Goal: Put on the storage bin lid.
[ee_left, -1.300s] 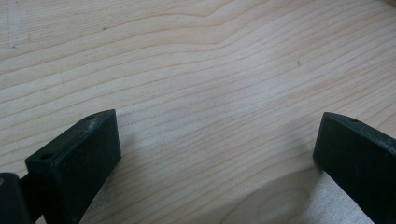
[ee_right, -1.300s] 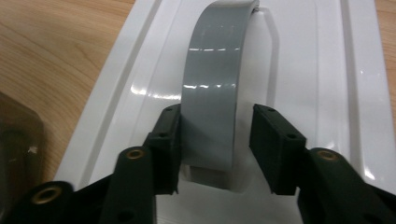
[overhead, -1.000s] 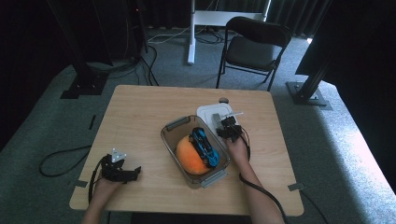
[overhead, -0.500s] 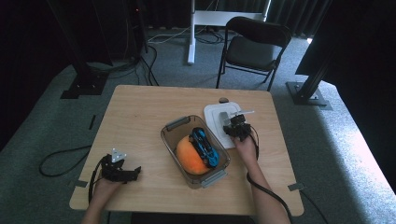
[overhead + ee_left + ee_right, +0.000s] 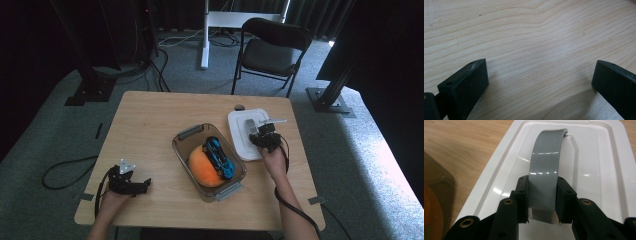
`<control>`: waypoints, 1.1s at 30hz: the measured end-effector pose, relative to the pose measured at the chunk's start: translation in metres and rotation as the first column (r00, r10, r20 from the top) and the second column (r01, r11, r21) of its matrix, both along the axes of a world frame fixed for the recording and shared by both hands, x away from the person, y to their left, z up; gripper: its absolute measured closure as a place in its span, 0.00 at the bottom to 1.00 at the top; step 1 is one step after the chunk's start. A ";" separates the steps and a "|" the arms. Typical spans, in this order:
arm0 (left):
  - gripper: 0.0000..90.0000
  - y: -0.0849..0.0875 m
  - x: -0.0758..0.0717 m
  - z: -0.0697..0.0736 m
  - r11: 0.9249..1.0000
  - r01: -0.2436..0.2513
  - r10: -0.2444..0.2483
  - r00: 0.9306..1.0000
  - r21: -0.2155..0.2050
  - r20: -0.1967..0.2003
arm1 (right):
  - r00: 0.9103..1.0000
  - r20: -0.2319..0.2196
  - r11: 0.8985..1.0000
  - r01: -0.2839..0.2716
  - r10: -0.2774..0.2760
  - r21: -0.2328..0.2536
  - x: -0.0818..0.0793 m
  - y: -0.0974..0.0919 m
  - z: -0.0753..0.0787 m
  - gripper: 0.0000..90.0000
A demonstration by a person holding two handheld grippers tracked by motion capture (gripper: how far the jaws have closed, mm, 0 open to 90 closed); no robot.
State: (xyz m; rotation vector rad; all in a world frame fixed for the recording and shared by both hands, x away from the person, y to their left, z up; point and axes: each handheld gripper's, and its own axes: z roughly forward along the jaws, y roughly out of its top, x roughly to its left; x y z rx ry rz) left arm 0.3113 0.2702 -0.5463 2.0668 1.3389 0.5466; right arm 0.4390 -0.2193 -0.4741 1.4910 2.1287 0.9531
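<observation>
A white lid (image 5: 239, 142) with a grey arched handle (image 5: 249, 126) is at the right side of the wooden table (image 5: 150, 125). My right gripper (image 5: 261, 136) is shut on that handle. In the right gripper view the jaws clamp both edges of the grey handle (image 5: 546, 162) over the white lid (image 5: 594, 170). Left of the lid stands a clear tub (image 5: 186, 135) holding an orange ball (image 5: 202, 165) and a blue toy car (image 5: 219, 156). My left gripper (image 5: 142, 184) rests near the front left corner, open (image 5: 540, 75), with bare wood between its jaws.
A small dark knob (image 5: 239, 107) lies on the table behind the lid. A black folding chair (image 5: 272, 50) stands beyond the far edge, with stands and cables on the carpet around it. The tub's brown wall (image 5: 436, 182) shows at the left of the right gripper view.
My right gripper has carried the lid to the right, away from the tub's far corner, and a little upward. The left gripper has stayed put.
</observation>
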 end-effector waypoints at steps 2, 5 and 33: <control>0.01 0.000 0.000 0.000 1.000 0.000 0.000 1.000 0.000 0.000 | 1.000 0.005 1.000 0.002 -0.002 0.005 -0.002 -0.002 0.002 0.75; 0.01 0.000 0.000 0.000 1.000 0.000 0.000 1.000 0.000 0.000 | 1.000 0.019 1.000 0.008 -0.008 0.016 -0.010 -0.007 0.011 0.75; 0.01 0.000 0.000 0.000 1.000 0.001 -0.001 1.000 0.002 0.001 | 0.990 0.132 0.994 -0.063 0.051 0.085 -0.045 -0.003 0.066 0.75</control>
